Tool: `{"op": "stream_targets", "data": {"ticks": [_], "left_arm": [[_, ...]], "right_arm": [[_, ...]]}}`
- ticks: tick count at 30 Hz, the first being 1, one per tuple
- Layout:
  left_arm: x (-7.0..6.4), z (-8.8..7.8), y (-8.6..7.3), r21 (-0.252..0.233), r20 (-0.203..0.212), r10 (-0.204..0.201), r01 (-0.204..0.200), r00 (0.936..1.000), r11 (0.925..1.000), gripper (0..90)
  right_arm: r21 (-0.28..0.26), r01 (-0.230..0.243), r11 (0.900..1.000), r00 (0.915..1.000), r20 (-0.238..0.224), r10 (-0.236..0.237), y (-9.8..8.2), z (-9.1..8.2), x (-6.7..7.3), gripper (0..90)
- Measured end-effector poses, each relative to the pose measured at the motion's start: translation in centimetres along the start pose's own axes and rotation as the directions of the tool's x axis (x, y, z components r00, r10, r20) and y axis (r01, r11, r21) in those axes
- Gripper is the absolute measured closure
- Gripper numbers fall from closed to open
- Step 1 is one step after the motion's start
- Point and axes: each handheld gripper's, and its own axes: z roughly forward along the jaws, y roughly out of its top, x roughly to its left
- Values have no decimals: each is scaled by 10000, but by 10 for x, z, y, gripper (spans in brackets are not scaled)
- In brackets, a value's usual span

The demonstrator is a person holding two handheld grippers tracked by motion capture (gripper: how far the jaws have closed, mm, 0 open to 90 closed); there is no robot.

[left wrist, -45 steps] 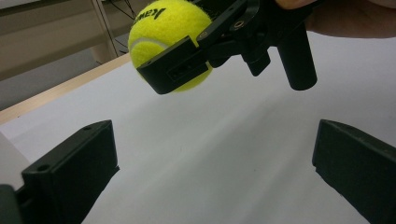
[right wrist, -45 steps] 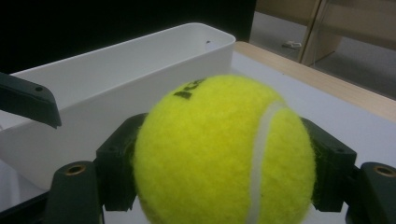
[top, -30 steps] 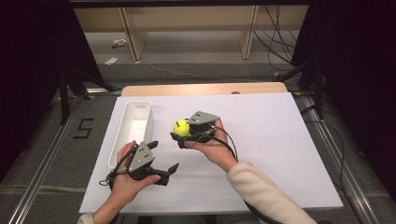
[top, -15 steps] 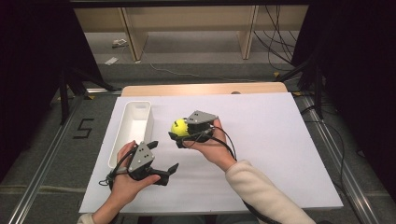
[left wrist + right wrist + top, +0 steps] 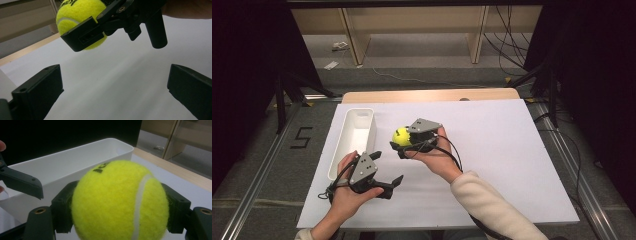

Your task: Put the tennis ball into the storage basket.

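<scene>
A white sheet [image 5: 512, 165] covers the desk [image 5: 432, 95], leaving a strip of bare wood along the far edge. On the sheet, close to its left edge and running from the far left corner toward the near side, lies a long white tray [image 5: 353, 137]; in the right gripper view its rim [image 5: 75, 150] rises just behind the ball.

The right gripper [image 5: 408, 145] is held above the middle of the sheet, just right of the tray, and points toward it. Its jaws are clamped on either side of a yellow tennis ball [image 5: 401, 136], which is lifted clear of the sheet; in the right gripper view the ball [image 5: 120, 202] sits squarely between the two black jaws with its white seam turned to the right.

The left gripper [image 5: 388, 170] hangs over the near left part of the sheet, just off the tray's near end, with its jaws spread wide and nothing between them. In the left gripper view the ball [image 5: 80, 20] and the right gripper [image 5: 120, 22] sit above and beyond its parted jaws.
</scene>
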Motion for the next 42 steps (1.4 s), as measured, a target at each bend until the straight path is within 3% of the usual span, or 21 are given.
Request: {"op": "stream_targets", "data": {"ticks": [33,42], "left_arm": [[0,-1,0,-43,5,-22,22,10000,10000,0],[1,-1,1,-138,-51,197,-197,9998,9997,0]], "right_arm": [[-137,136,9998,9998,-114,-137,11,9,5,275],[-56,125,9999,9996,-245,-126,12,11,6,275]]}}
